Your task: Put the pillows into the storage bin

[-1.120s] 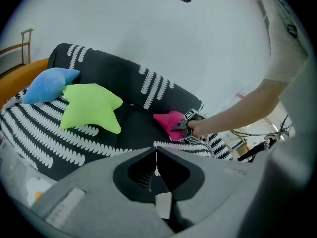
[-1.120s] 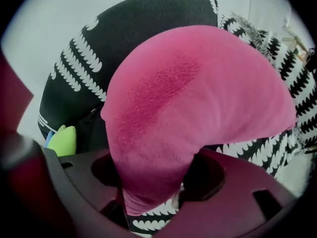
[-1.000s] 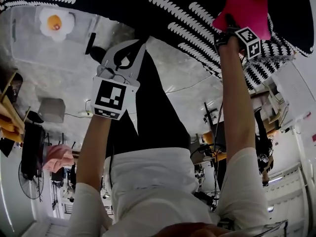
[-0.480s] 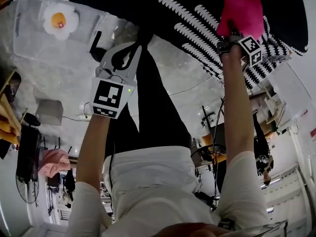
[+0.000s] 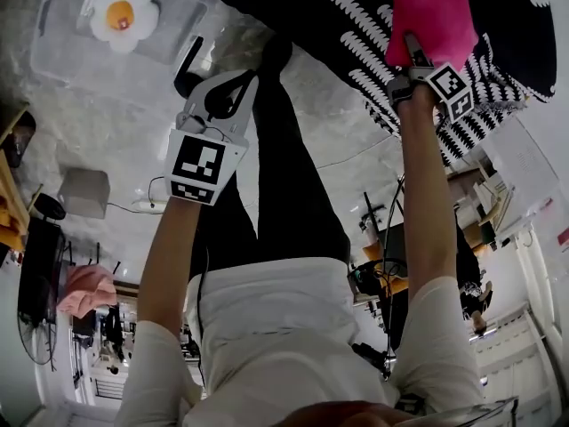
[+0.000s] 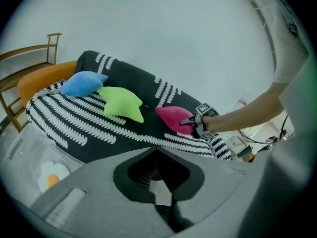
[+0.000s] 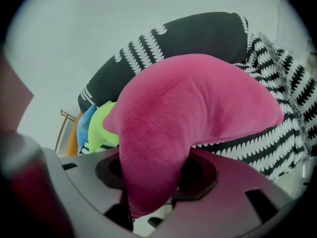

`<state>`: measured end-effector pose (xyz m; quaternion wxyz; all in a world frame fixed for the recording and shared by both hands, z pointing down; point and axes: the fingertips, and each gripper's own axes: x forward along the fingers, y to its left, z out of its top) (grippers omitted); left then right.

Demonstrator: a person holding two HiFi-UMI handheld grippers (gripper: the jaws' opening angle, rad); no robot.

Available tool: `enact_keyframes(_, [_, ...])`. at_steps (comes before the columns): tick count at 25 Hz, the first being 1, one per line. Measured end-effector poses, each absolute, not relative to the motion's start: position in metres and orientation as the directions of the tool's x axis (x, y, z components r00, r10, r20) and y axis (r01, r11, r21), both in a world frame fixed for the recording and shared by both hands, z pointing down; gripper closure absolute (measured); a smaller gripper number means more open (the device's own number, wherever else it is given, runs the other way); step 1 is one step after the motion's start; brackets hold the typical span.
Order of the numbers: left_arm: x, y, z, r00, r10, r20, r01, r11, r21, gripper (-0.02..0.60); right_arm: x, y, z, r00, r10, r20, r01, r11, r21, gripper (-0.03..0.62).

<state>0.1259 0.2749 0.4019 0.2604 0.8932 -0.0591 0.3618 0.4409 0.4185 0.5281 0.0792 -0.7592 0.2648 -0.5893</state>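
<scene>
At the far right of the head view, the right gripper (image 5: 413,50) is clamped on a pink pillow (image 5: 428,12). One pointed arm of the pillow is pinched between the partly closed jaws, and the rest bulges beyond them. Plush, fuzzy fabric and a soft star shape are shown in the right gripper view. The pillow is held just above a sofa (image 5: 356,43) draped in black cloth printed with white leaf-like rows.

The left gripper (image 5: 240,92) is seen with its jaws brought together and nothing between them. It is held above pale floor, well apart from the pink pillow.

Both forearms are bare and stretched forward from white sleeves, the right one reaching farther, to the sofa's edge. Each gripper is tilted downward.

A green pillow (image 6: 121,103) and a blue pillow (image 6: 84,83), both star-shaped and plush, are seen lying side by side on the sofa seat in the left gripper view. A clear plastic storage bin (image 5: 53,52) is set on the floor beside the sofa, with a fried-egg pillow (image 5: 124,12) lying inside it.
</scene>
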Motion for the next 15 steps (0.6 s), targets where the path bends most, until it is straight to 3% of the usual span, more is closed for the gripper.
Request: enact_keyframes(15, [-0.011,0.253,0.385,0.73,-0.025,0.683,-0.405,-0.821,0.402,0.565,0.242,0.367,0.499,-0.043,-0.514,0.857,-0.576,-0.688,-0.441,0.367])
